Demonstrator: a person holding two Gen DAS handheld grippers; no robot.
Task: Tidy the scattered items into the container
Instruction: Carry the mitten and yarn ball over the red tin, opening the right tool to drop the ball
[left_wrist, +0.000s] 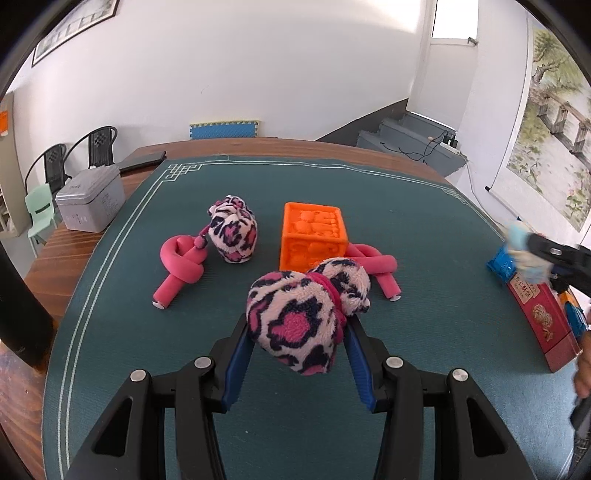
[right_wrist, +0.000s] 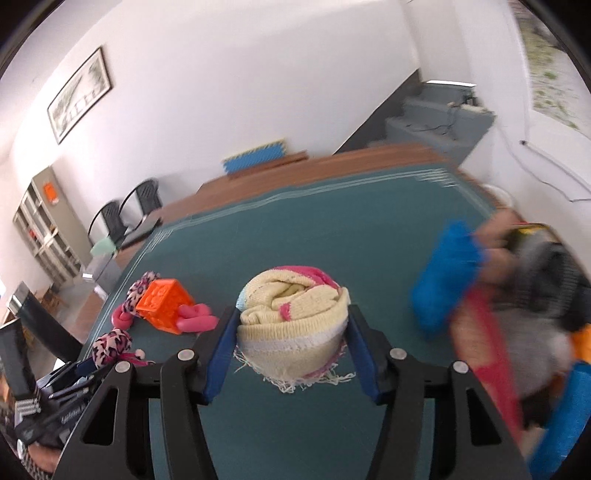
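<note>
Step in hand: transport, judged from both loads being off the mat. The left gripper (left_wrist: 299, 334) has its fingers (left_wrist: 236, 362) closed partway around a leopard-print plush bundle (left_wrist: 303, 314), which fills the gap between them. The right gripper (right_wrist: 291, 332) has its fingers (right_wrist: 218, 354) pressed against both sides of a rolled cream knit (right_wrist: 291, 314) with pink and white bands and a frayed lower edge.

Remaining items lie ahead of the left fingers on the green mat (left_wrist: 424, 206) covering the bench: a second leopard bundle (left_wrist: 232, 232), an orange cube (left_wrist: 314, 236), and two pink foam rollers (left_wrist: 181, 266), one on each side of the cube.

Next move, as a judgement: carry each load over the container, then open the fingers.

Limits of view: the container is probably the blurred blue and red mass (right_wrist: 491, 306) right of the right fingers, but its opening cannot be made out. In the left view, the red box (left_wrist: 543, 321) is cut off at the frame edge.
</note>
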